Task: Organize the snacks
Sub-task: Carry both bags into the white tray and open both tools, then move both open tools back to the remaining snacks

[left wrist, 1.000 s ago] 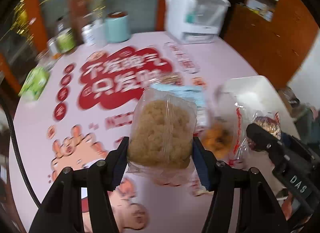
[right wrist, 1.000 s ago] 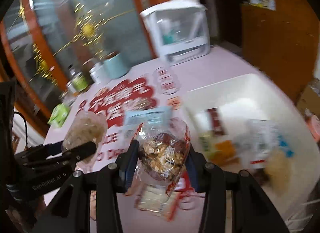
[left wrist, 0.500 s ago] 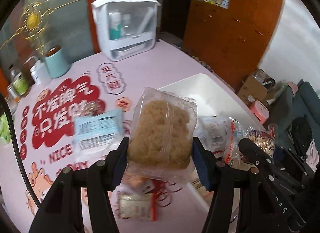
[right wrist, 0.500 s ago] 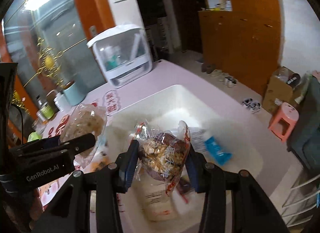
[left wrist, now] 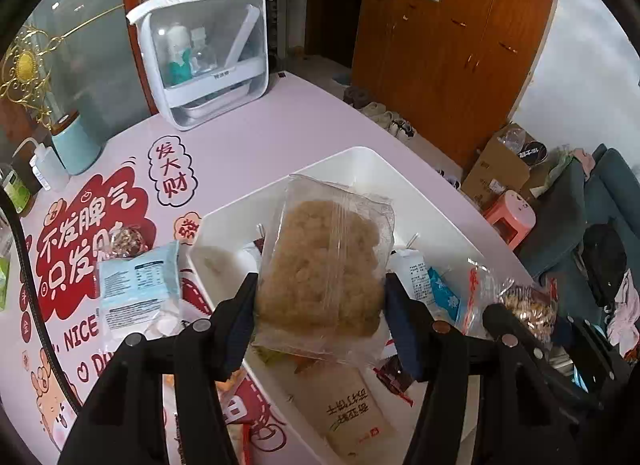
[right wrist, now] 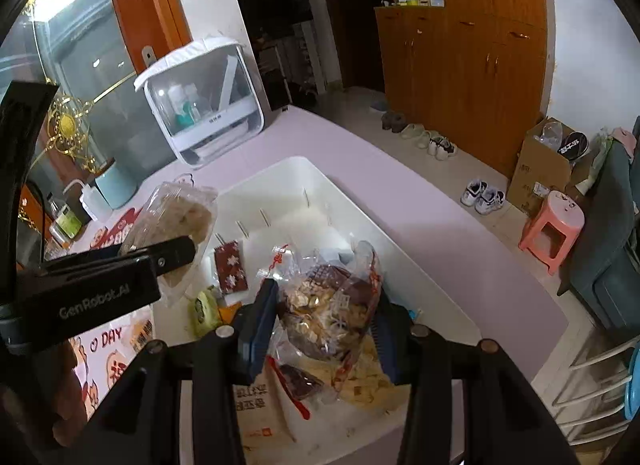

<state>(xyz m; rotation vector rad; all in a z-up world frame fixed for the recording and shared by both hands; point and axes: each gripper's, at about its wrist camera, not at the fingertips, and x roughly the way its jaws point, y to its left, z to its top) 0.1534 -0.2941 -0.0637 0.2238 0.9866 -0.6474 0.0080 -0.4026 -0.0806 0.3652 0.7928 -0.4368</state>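
Left wrist view: left claw [left wrist: 320, 317] clamped on a clear bag of tan crumbly snack [left wrist: 324, 277], bag upright between both fingers, held over the near-left part of the white bin [left wrist: 400, 169]. Bin sits on the pink worktop [left wrist: 280, 121]. Inside the bin, under the bag: a beige packet with printed text [left wrist: 348, 409] and a white-and-blue packet [left wrist: 428, 285]. On the worktop left of the bin: a light blue packet [left wrist: 136, 285], lying flat just beside the bin wall. Right claw [left wrist: 520, 317] visible at the right edge, gripping a bag of nuts [left wrist: 528, 305].

Right wrist view: right claw [right wrist: 324, 325] closed on the nut bag [right wrist: 332, 305], clear with red print, held above the bin [right wrist: 360, 201]. Below it in the bin: the beige packet [right wrist: 256, 405], a dark red packet with white stars [right wrist: 232, 269], a small yellow-green packet [right wrist: 204, 309]. Left claw [right wrist: 176, 253] at left, holding the tan snack bag [right wrist: 176, 217] over the bin's left edge. White storage box [right wrist: 208, 105] at the far end of the worktop.
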